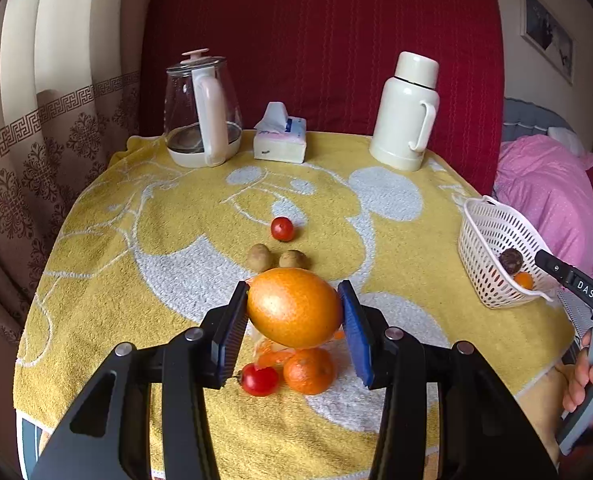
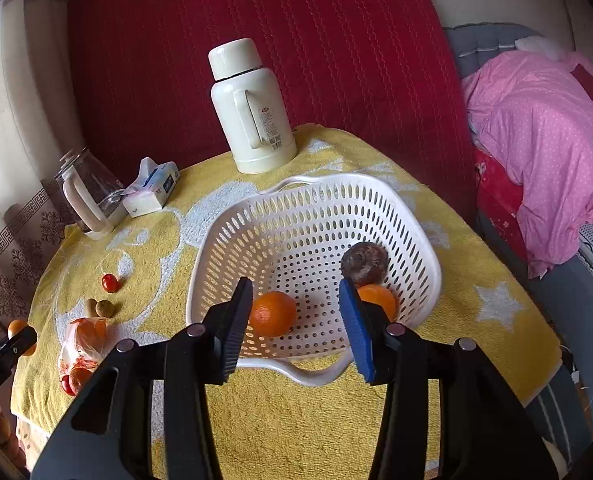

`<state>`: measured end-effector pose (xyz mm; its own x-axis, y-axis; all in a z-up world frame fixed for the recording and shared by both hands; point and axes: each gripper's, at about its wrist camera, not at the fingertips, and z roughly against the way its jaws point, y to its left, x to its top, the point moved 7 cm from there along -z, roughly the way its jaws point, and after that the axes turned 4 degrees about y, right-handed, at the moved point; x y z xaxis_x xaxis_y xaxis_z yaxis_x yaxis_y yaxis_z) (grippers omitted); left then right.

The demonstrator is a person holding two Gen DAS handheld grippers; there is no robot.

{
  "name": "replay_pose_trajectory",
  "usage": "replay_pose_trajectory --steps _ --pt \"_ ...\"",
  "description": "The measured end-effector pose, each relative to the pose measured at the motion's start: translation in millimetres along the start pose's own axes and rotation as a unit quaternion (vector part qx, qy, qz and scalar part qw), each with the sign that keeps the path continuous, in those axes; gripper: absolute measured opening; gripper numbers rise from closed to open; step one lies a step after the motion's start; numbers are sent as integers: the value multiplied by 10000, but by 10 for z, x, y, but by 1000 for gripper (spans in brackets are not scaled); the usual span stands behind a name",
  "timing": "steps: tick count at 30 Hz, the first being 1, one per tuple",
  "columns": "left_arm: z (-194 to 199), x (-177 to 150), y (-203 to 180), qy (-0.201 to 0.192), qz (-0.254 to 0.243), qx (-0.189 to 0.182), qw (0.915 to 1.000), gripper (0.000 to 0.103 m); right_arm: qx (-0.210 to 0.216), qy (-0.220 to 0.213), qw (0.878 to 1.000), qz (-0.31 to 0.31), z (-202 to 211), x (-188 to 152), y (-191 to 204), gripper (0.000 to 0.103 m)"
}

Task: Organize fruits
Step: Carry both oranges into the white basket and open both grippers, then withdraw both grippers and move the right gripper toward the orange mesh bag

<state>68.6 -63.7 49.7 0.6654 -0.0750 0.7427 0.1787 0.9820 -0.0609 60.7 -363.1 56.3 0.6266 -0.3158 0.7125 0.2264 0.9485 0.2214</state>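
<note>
My left gripper (image 1: 294, 312) is shut on a large orange (image 1: 294, 307) and holds it above the yellow towel. Below it lie a small tangerine (image 1: 309, 371), a red tomato (image 1: 259, 379) and a clear plastic bag (image 2: 82, 338). Farther off lie two kiwis (image 1: 276, 259) and another red tomato (image 1: 282, 229). My right gripper (image 2: 296, 314) is open and empty over the near rim of the white basket (image 2: 232, 216). The basket holds two tangerines (image 2: 272, 314) and a dark brown fruit (image 2: 364, 262). The basket also shows in the left wrist view (image 1: 476, 236).
A glass kettle (image 1: 202, 108), a tissue pack (image 1: 280, 136) and a cream thermos (image 1: 406, 114) stand along the table's far edge. A red chair back rises behind. A bed with pink bedding (image 2: 536, 132) is to the right. A curtain hangs at left.
</note>
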Motion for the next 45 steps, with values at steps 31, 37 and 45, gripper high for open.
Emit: replay_pose_trajectory --steps 31,37,45 --pt "-657 420 -2158 235 -1326 -1633 9773 50 -45 -27 9983 -573 93 -99 -680 60" --pt "-671 503 -2161 -22 -1378 -1558 9781 88 -26 7 9981 -609 70 -107 -692 60" --pt "-688 515 -1942 -35 -1115 -1253 9858 98 11 4 9985 -547 79 -119 -624 61"
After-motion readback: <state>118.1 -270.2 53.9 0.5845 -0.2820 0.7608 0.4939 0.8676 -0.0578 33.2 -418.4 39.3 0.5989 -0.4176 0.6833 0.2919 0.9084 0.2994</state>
